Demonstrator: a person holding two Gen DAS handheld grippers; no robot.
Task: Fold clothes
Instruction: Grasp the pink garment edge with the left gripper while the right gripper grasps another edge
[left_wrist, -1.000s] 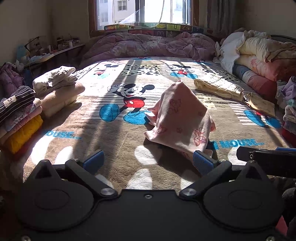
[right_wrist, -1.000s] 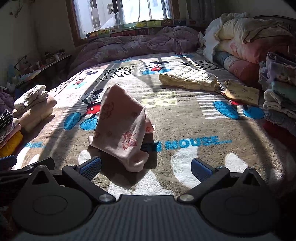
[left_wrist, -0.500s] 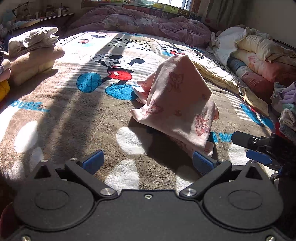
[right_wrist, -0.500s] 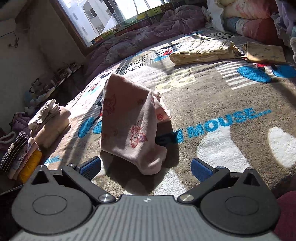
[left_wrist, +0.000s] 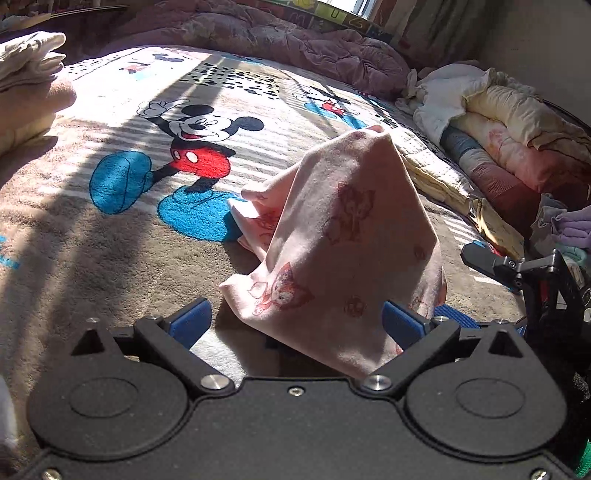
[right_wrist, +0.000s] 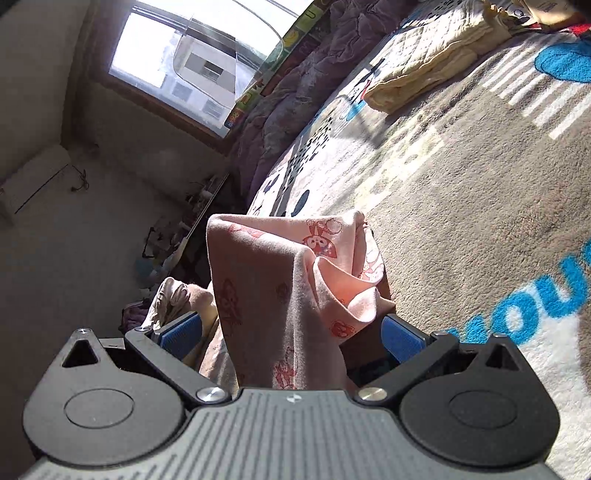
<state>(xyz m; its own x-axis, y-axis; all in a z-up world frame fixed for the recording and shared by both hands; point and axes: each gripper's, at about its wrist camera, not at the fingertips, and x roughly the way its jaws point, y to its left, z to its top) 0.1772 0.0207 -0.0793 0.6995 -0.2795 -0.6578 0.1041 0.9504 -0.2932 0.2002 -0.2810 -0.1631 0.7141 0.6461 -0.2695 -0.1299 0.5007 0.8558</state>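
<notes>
left gripper (left_wrist: 295, 319) spread wide, pink garment (left_wrist: 343, 240) peaked on the blanket (left_wrist: 92, 251) just ahead, hem between its fingers. right gripper (right_wrist: 291, 334) also spread, straddling the same cloth, equally near.

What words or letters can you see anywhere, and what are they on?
"OU": big blue letters on the blanket, cut off at the right wrist view's edge.
"U": a letter tile on the colourful strip under the window; its neighbours are too blurred to read.
The pink cloth has only cartoon prints, no words.
</notes>
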